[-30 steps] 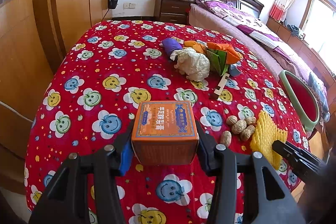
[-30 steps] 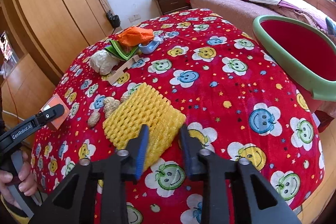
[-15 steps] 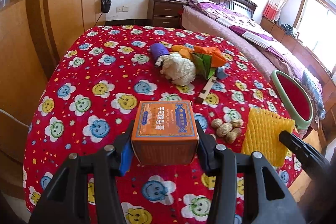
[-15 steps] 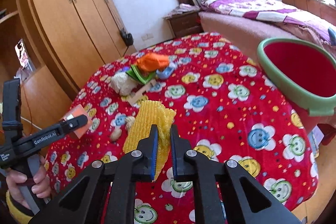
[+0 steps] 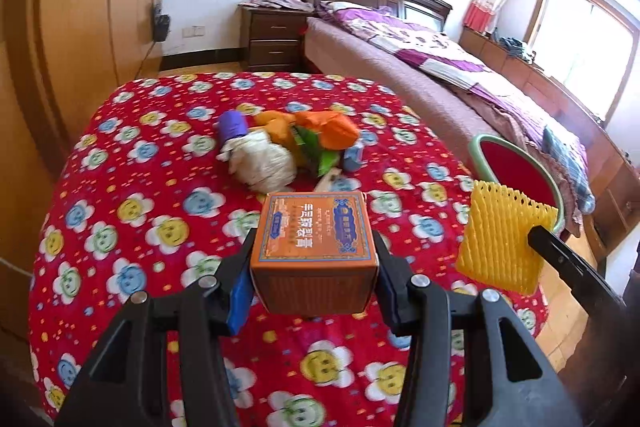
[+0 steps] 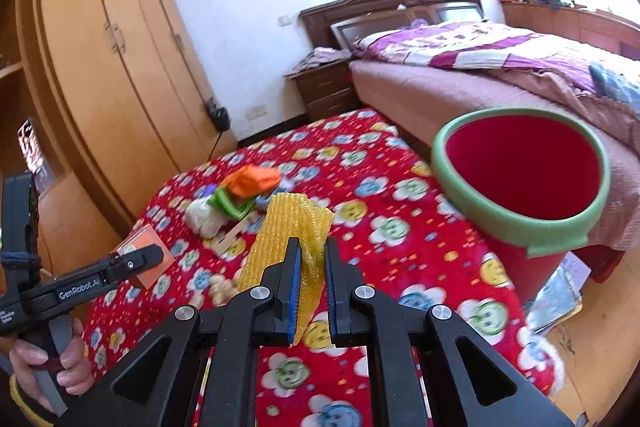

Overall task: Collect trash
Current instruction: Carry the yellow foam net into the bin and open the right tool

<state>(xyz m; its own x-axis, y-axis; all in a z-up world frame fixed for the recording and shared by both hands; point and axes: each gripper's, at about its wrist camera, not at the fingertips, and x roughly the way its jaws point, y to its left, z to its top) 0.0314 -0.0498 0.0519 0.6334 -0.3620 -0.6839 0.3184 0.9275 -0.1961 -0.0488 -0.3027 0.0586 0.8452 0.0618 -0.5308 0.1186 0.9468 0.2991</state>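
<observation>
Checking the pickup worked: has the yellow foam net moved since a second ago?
Yes. The yellow foam net lay flat on the red tablecloth beside the peanuts; the right gripper now holds it lifted above them.

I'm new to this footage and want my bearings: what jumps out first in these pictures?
The red smiley-flower cloth fills both views. The left gripper clamps an orange box and the right gripper pinches a yellow foam net, both above it. A red bin with a green rim stands at the cloth's right edge.
</observation>
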